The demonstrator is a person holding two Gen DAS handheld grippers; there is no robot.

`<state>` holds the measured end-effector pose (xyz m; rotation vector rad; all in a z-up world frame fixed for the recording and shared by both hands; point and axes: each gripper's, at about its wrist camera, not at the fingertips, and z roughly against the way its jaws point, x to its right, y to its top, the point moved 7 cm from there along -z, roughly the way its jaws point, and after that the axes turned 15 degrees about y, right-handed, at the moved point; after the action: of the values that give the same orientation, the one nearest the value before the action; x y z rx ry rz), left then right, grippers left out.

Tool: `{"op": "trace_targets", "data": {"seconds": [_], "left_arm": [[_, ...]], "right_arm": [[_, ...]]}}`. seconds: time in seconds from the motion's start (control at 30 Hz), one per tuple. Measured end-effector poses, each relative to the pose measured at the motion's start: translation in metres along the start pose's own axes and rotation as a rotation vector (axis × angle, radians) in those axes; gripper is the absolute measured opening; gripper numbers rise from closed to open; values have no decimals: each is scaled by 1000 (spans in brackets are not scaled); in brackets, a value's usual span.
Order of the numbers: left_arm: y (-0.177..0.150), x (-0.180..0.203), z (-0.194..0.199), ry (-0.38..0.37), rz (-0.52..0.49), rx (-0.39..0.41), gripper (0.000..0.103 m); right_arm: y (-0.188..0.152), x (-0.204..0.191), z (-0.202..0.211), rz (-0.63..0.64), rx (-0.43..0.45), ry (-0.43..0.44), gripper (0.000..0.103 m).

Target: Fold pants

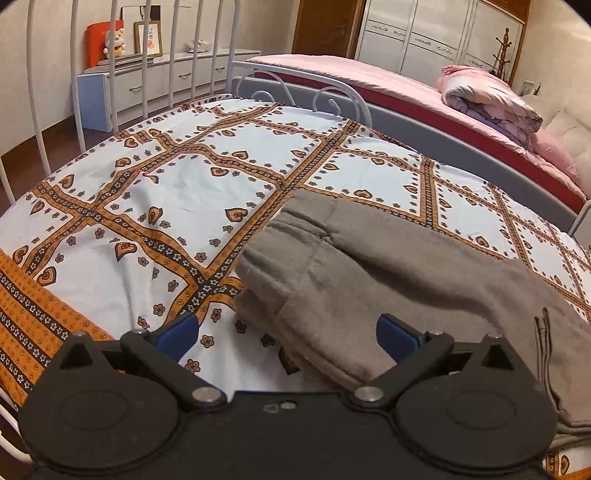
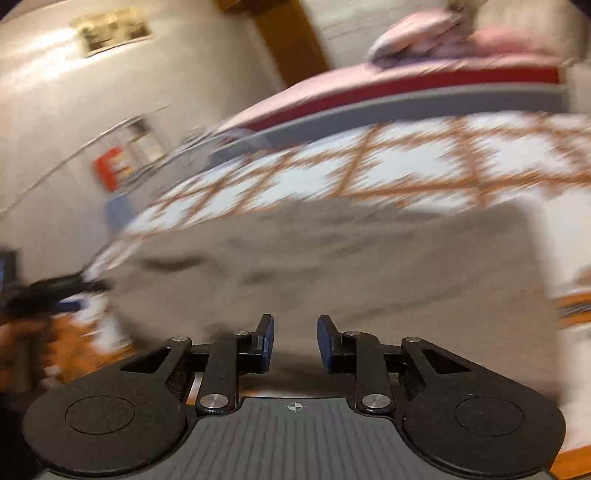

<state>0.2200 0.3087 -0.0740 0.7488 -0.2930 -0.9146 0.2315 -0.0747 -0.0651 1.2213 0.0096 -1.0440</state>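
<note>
Grey pants (image 1: 369,266) lie folded in layers on the patterned bedsheet (image 1: 177,192). My left gripper (image 1: 289,334) hovers over their near left corner, wide open. Its right blue pad (image 1: 397,338) is above the cloth and its left pad (image 1: 181,332) above the bare sheet, and neither presses on anything. The right wrist view is motion-blurred. There the pants (image 2: 351,266) spread ahead of my right gripper (image 2: 295,343), whose jaws stand a little apart with only cloth showing beyond the gap. The left gripper (image 2: 48,295) shows at that view's left edge.
White metal bed rails (image 1: 110,74) curve along the far and left sides. Beyond a grey board lies a second bed (image 1: 369,77) with a pink cover and a rolled quilt (image 1: 491,99). A white drawer unit (image 1: 166,77) and a wardrobe (image 1: 424,33) line the walls.
</note>
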Motion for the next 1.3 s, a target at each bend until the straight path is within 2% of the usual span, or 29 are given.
{"op": "trace_targets", "data": {"seconds": [0.07, 0.13, 0.2, 0.27, 0.4, 0.47, 0.53, 0.6, 0.63, 0.7, 0.73, 0.8, 0.9, 0.93, 0.97, 1.0, 1.13, 1.17, 1.2, 1.3], "left_arm": [[0, 0, -3, 4, 12, -16, 97], [1, 1, -5, 8, 23, -23, 97], [1, 3, -7, 19, 21, -24, 97], [1, 3, -9, 21, 24, -29, 97], [-2, 0, -15, 41, 19, -47, 97], [-6, -1, -18, 56, -6, -61, 97], [-10, -2, -20, 67, -30, -70, 97], [-12, -3, -21, 66, -29, -79, 97], [-12, -4, -21, 64, -22, -82, 97], [-12, -4, -20, 60, -15, -80, 97], [-11, -3, -19, 59, -18, -78, 97], [-11, -1, -20, 57, -23, -78, 97], [-12, 2, -23, 54, -34, -96, 97], [-13, 3, -24, 49, -36, -102, 97], [-13, 3, -24, 43, -32, -110, 97], [-14, 2, -24, 36, -21, -119, 97], [-19, -10, -21, -56, 83, -162, 95], [-20, -14, -22, -62, 106, -168, 93], [-22, -19, -24, -60, 129, -179, 93], [-24, -29, -32, -133, 224, -213, 84]], "right_arm": [[16, 36, 18, 20, 32, -134, 27], [24, 74, 25, -28, -3, -223, 27], [13, 108, 14, -143, -139, -192, 26], [18, 108, 18, -96, -124, -174, 26], [56, 108, 28, -43, 33, -221, 27], [71, 120, 21, -44, 52, -237, 27], [77, 134, 5, -61, 20, -248, 27], [69, 153, -17, -105, -83, -259, 28], [65, 159, -21, -112, -98, -257, 29], [71, 150, -16, -94, -101, -231, 48], [73, 145, -7, -92, -90, -216, 53], [69, 133, 11, -67, -48, -202, 78], [44, 110, 33, -11, -91, -171, 79], [30, 107, 30, 4, -144, -176, 79], [12, 111, 21, 12, -236, -206, 80], [-1, 117, 15, 9, -293, -242, 83], [10, 111, 30, -89, -153, -192, 90], [15, 108, 36, -94, -110, -184, 99], [19, 106, 42, -97, -74, -188, 103], [23, 111, 54, -132, -8, -195, 103]]}}
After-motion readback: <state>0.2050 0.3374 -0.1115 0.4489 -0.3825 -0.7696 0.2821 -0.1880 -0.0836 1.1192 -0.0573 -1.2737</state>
